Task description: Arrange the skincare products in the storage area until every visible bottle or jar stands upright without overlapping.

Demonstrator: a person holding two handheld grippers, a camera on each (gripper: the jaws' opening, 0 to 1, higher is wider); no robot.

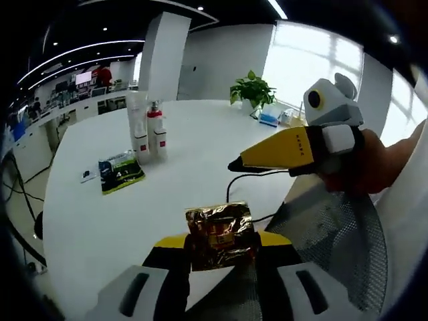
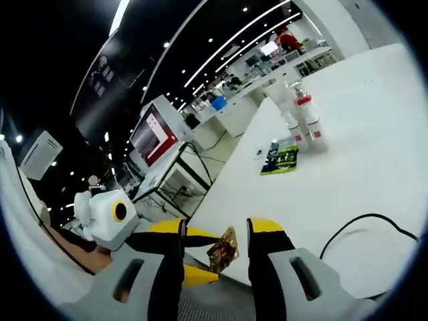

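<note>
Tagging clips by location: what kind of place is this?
Probably an open-plan office: a big white table with a potted plant, desks with monitors behind, and ceiling light strips.

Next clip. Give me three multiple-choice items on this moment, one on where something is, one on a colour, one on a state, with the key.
1. Where does the green packet lie?
A. On the white table, near the bottles
B. Beside the potted plant
C. Under the black cable

2. What colour is the cap of the smaller bottle?
A. Blue
B. Red
C. Black

3. What is the left hand-held gripper doing?
A. Open over the table
B. Shut on a bottle
C. Shut on the gold foil packet

Key: 1 A, the packet lies flat on the table just in front of the two standing bottles. 2 B, its top is red above a white body. 3 C, the crinkled gold packet sits clamped between its yellow-tipped jaws, while the right hand-held gripper stands open.
</note>
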